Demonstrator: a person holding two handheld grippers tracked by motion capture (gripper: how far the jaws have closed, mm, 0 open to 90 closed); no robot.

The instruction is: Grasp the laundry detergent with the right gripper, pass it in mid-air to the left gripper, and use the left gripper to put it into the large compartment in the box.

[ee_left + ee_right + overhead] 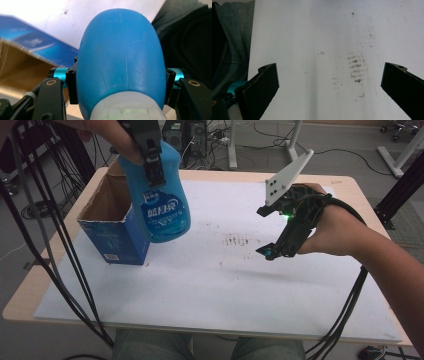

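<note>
Left gripper (150, 162), upper left of the high view, is clamped on the blue bottle (160, 202), which hangs in the air, long axis near vertical, base tilted slightly right. The open-topped carton (112, 227) stands just left and below, mouth up. Right gripper (270, 232), centre-right, jaws wide and holding nothing, is well apart from both. The left hand is clearly the nearer.

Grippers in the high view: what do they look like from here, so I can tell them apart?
Both are black two-jaw tools. The right gripper carries a pale grey three-cornered plate with dark holes, a green light and teal tips; black cables trail from it. The left gripper has teal metal collars and brass-coloured screws. Forearms are bare, no sleeves.
</note>
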